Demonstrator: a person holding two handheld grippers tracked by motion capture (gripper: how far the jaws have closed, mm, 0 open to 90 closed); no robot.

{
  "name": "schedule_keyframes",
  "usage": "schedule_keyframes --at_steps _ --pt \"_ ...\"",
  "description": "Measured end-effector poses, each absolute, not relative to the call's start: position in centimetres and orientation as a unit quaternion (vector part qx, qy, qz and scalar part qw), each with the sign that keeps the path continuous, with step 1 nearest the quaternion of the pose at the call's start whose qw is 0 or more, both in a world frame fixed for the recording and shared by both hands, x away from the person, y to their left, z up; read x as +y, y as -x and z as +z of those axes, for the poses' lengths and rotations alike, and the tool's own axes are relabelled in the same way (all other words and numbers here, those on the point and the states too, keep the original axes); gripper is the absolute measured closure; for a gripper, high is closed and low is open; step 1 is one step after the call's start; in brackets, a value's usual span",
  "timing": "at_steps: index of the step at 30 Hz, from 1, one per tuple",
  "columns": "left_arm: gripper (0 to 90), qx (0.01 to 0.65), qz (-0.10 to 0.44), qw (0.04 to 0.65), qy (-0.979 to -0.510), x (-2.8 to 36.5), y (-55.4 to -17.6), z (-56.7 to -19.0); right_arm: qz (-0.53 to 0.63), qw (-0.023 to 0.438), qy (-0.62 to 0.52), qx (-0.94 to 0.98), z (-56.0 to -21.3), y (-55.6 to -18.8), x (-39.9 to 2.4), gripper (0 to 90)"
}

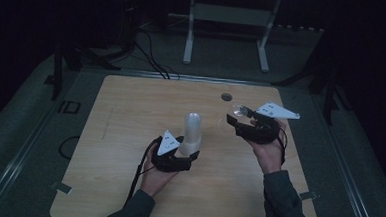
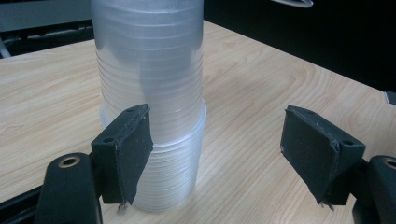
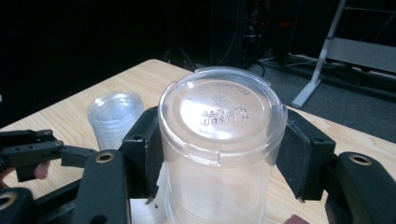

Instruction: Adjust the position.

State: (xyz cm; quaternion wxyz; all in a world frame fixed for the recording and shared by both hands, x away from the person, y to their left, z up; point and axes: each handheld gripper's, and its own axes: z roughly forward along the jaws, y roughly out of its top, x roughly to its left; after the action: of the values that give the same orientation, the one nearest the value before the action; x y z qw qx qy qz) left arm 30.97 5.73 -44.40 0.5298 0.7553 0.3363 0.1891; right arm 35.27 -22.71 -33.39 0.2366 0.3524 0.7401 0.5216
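Stacked clear ribbed plastic cups (image 1: 191, 133) stood upside down as one tall column near the middle of the pale wooden table (image 1: 119, 134), bases upward and rims on the wood. In the left gripper view the stack (image 2: 152, 107) rose past the top edge, its lower section slightly wider than the upper.

The left gripper (image 1: 176, 155), held in the person's left hand (image 1: 154, 179), lay just near and left of the stack, with a grey three-cornered plate on top. Its jaws were spread wide apart. One padded fingertip (image 2: 133, 149) sat right in front of the stack's lower wall, though whether it touched could not be told; the other pad (image 2: 313, 149) was well clear to the right, with bare wood between them.

The right gripper (image 1: 240, 122), in the person's right hand (image 1: 269, 152), was raised over the right side of the table, apart from the stack. Its jaws were closed onto a single clear plastic cup (image 3: 219, 140), pads pressed against opposite sides of the wall. The cup's embossed round base faced the right gripper view's camera. From that view the stack (image 3: 114, 116) stood farther left on the table.

A white metal frame (image 1: 230, 25) stood on the dark floor beyond the far edge.
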Motion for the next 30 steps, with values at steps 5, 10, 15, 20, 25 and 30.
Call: schedule_keyframes --at_steps 5,10,15,20,25,30 --pt "24.5 0.329 0.186 0.532 -0.758 5.4 -30.8 -44.3 0.519 0.238 -0.363 0.736 -33.9 -35.2 -23.6 38.9" --pt "24.5 0.320 0.185 0.531 -0.762 4.8 -30.7 -44.3 0.516 0.237 -0.373 0.734 -34.4 -35.1 -24.3 38.9" --pt "24.5 0.313 0.184 0.534 -0.764 4.5 -30.5 -44.3 0.515 0.235 -0.378 0.732 -34.8 -35.0 -24.7 38.9" --pt "24.5 0.308 0.183 0.534 -0.766 4.1 -30.5 -44.2 0.513 0.234 -0.384 0.731 -35.3 -34.9 -25.1 38.8" --pt "24.5 0.300 0.181 0.536 -0.768 3.5 -30.4 -44.1 0.512 0.232 -0.391 0.729 -35.8 -34.8 -25.6 38.8" --pt "24.5 0.296 0.177 0.537 -0.770 3.0 -30.5 -44.1 0.510 0.229 -0.397 0.728 -36.3 -34.7 -25.8 38.8"
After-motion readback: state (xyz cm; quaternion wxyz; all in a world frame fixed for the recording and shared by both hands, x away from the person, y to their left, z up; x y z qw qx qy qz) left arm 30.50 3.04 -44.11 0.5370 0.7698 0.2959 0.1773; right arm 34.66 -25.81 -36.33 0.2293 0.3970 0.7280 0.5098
